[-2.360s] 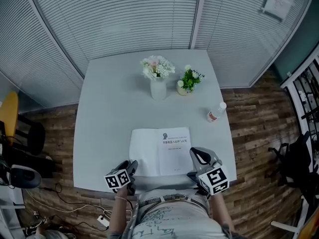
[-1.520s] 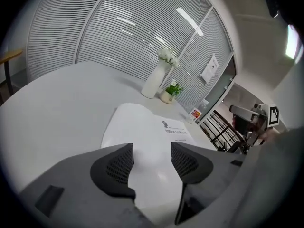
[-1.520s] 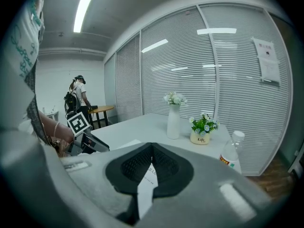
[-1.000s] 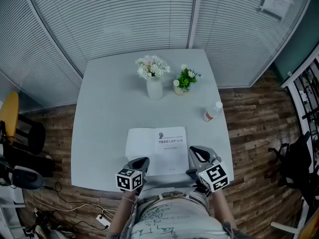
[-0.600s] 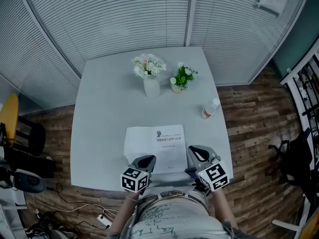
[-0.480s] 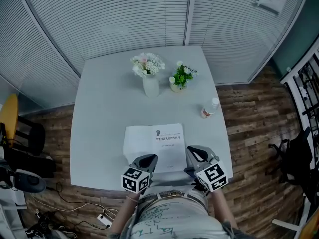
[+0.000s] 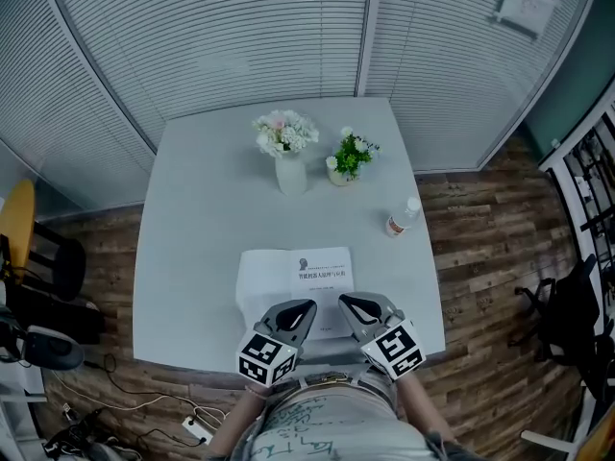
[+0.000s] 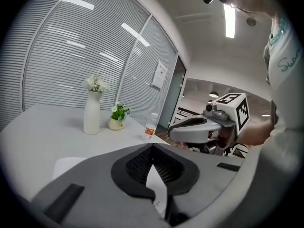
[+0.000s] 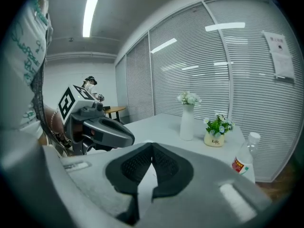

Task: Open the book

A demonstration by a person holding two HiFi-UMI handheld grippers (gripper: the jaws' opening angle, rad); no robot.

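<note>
Beyond the book (image 7: 288, 275), the grey desk (image 7: 202, 219) carries a white vase (image 7: 287, 173) of pale flowers and, just beside it, a small potted plant (image 7: 347, 158). A clear bottle (image 7: 398, 218) with a red label stands near the right edge. All three are well apart from the book, and nothing lies between it and the person. Slatted blinds (image 7: 240, 36) close off the far side, and a wooden floor (image 7: 480, 248) runs around the desk.

The book lies flat at the near edge of the desk, in the middle. It is white; its right half bears a small emblem and lines of print too small to read, and its left half is plain.

The left hand-held gripper (image 7: 307, 307) is pressed together on a thin white page (image 8: 156, 189) with some print on it. The right hand-held gripper (image 7: 346, 302) has its tips together. A white strip shows low in the gap between its pads, perhaps a pinched sheet or only the book behind.

From above, both hand-held grippers cover the book's near edge, so where the page joins it is hidden.
</note>
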